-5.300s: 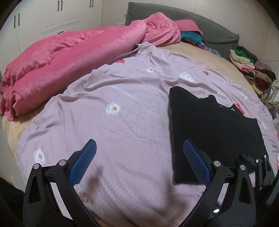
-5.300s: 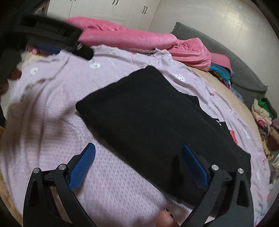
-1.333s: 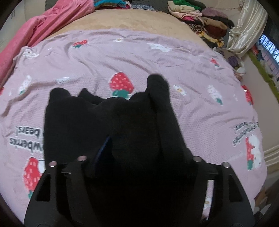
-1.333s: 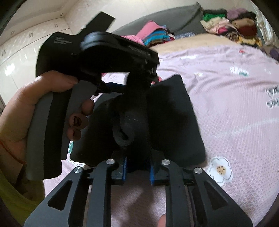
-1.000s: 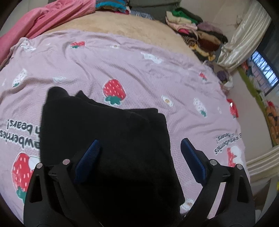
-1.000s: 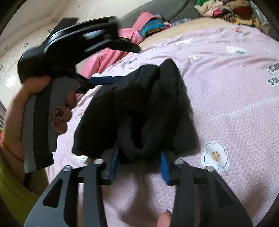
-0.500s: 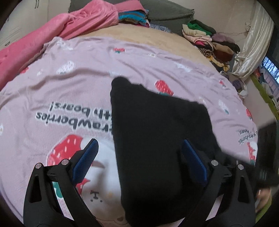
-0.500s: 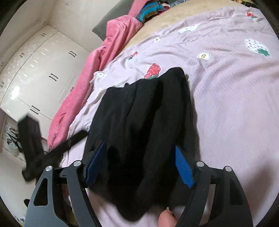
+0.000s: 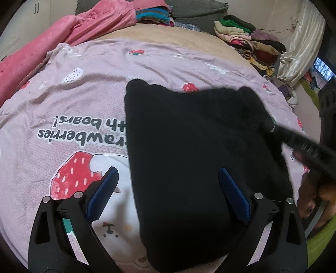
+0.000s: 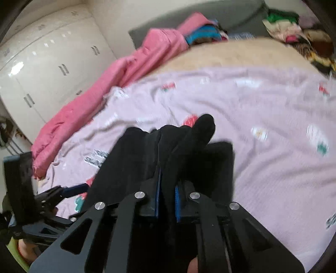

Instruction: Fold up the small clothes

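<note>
A folded black garment lies on the lilac strawberry-print sheet. My left gripper is open just above its near end, blue pads on either side, holding nothing. My right gripper is shut on a fold of the black garment and lifts that edge off the sheet. In the left wrist view the right gripper's finger reaches in from the right to the garment's far right edge. The left gripper shows at the lower left of the right wrist view.
A pink blanket is bunched along the far left of the bed. Stacks of folded clothes sit at the far right by a grey cushion. White wardrobe doors stand beyond the bed. A bare tan mattress lies behind the sheet.
My right gripper has shut on the garment's edge, where it was open half a second ago. My left gripper stays open over the garment, which now lies folded narrower.
</note>
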Tool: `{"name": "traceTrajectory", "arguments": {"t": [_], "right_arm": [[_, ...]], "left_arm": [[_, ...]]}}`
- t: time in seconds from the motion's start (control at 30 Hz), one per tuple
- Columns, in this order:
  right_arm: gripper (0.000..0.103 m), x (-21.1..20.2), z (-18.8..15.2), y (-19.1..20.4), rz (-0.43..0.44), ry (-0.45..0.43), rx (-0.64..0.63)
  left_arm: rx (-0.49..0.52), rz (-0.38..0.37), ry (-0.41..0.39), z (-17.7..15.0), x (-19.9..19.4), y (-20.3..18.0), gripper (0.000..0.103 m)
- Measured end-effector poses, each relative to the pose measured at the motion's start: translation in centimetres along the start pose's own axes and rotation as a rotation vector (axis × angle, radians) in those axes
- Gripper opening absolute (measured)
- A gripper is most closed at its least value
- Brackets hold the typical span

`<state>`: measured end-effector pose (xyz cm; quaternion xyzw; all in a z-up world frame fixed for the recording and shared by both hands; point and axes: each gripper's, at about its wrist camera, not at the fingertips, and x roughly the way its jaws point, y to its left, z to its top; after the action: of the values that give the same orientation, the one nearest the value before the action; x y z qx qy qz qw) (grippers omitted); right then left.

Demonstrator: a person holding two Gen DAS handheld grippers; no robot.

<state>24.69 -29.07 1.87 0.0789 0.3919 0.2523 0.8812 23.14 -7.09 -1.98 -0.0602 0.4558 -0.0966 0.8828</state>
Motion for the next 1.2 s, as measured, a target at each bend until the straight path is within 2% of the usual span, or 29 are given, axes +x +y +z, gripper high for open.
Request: {"name": "traceTrajectory", "arguments": {"t": [0.1,0.23,0.33,0.47,0.53,0.7,0.83,1.03,1.2], "right_arm": [[0.010,0.4,0.1,-1.2,-0.043,0.014,0.007],[0.010,2.0,-1.3,-3.5,-0.075,0.065,0.053],[0.010,2.4,-2.1,-4.3,-0.074,0.063,0.089],[0.015,1.8,-2.3,-3.8,-0.118,0.051,0.067],[0.022,1.4,-2.4,-3.6,-0.148,0.042,0.061],[0.028,-0.3,-3.2,-3.5,-0.166,0.030,0.083],[0.042,-2.8,-4.1,-3.1,-0.159,-0.006,0.095],[0.045,-6.0,-5.5,-1.4,-0.123,-0.047,0.077],[0.045,-6.5,-7.1,0.8,-0.062,-0.015,0.041]], "left_arm": [[-0.011,-0.041,0.011,-0.2,-0.1,-0.5,0.089],[0.017,-0.039,0.022,-0.8,0.2,-1.5,0.089],[0.016,-0.042,0.029,-1.2,0.5,-1.7,0.089],[0.010,-0.043,0.030,-1.4,0.6,-1.7,0.089],[0.008,-0.041,0.028,-1.6,0.4,-1.6,0.089],[0.004,-0.046,0.024,-2.1,0.0,-1.6,0.089],[0.005,-0.050,0.020,-2.4,-0.3,-1.7,0.089],[0.008,-0.055,0.011,-3.2,-1.0,-1.7,0.089],[0.018,-0.051,0.008,-4.0,-1.6,-1.9,0.089]]}}
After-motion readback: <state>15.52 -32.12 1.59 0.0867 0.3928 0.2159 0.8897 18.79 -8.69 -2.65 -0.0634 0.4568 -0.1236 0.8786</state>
